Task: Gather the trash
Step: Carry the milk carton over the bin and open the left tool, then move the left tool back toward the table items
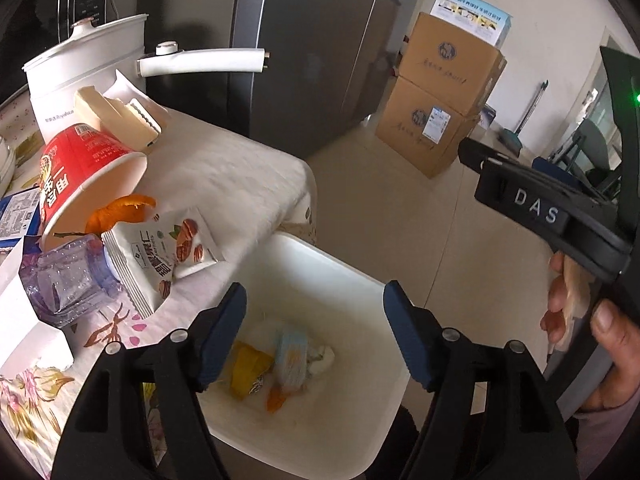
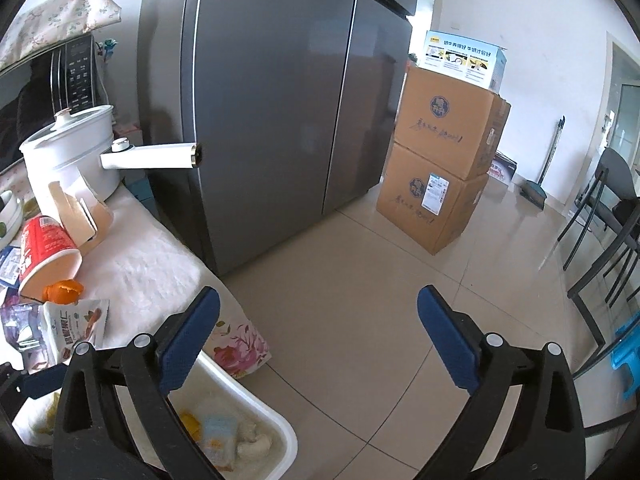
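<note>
A white trash bin point(image 1: 360, 280) stands on the floor by the table corner; it also shows in the right wrist view point(image 2: 256, 404). Inside lie a yellow wrapper point(image 1: 246, 366), a pale blue packet point(image 1: 292, 354) and crumpled tissue. My left gripper point(image 1: 316, 336) is open and empty above the bin. My right gripper point(image 2: 318, 340) is open and empty over the floor beside the bin. On the table lie a tipped red noodle cup point(image 1: 80, 176), orange peel point(image 1: 120, 212), a white nut packet point(image 1: 164, 252) and a crushed clear bottle point(image 1: 68, 280).
A white pot point(image 1: 84, 68) with a long handle stands at the table's far end. A grey fridge point(image 2: 272, 112) stands behind the table. Stacked cardboard boxes point(image 2: 444, 152) stand on the tiled floor. Black chairs point(image 2: 608, 232) are at the right. A white box point(image 1: 20, 328) lies at the table's near left.
</note>
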Available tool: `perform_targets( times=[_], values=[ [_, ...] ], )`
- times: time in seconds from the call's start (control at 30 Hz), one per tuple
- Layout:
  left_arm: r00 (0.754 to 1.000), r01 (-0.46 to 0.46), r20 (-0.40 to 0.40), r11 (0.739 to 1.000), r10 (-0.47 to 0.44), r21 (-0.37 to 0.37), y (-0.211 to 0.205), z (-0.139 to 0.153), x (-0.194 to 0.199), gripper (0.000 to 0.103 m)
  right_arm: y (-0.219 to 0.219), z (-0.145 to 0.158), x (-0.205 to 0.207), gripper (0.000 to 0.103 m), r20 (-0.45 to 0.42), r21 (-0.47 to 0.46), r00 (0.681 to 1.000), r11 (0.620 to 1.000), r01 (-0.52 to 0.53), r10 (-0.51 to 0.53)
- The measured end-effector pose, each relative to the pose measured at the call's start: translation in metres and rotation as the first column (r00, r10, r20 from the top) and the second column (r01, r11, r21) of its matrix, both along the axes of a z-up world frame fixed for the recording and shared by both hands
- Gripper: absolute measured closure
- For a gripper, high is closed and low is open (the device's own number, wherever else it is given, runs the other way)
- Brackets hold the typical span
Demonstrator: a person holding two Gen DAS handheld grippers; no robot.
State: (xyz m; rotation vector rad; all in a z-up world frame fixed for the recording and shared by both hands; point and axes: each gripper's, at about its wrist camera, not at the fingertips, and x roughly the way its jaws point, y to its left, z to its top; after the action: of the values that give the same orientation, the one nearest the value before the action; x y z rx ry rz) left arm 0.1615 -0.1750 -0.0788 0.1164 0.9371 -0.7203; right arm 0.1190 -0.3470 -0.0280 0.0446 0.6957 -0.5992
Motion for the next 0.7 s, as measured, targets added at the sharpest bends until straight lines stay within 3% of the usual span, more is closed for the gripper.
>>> perform_targets(
  times=[0.43, 0.7],
  values=[
    [0.999, -0.047, -0.005, 0.999, 0.047, 0.016, 0.011, 0.0, 0.009, 0.026, 0.009, -0.005, 0.011, 0.007, -0.027, 0.022, 0.999, 0.999, -0.033, 0.034],
    [0.992, -0.127, 0.011, 0.992, 0.127, 0.024, 0.032, 0.007, 0.022, 0.024, 0.021, -0.003, 0.022, 0.007, -0.022, 0.05, 0.998, 0.997, -0.06, 0.061]
  ],
)
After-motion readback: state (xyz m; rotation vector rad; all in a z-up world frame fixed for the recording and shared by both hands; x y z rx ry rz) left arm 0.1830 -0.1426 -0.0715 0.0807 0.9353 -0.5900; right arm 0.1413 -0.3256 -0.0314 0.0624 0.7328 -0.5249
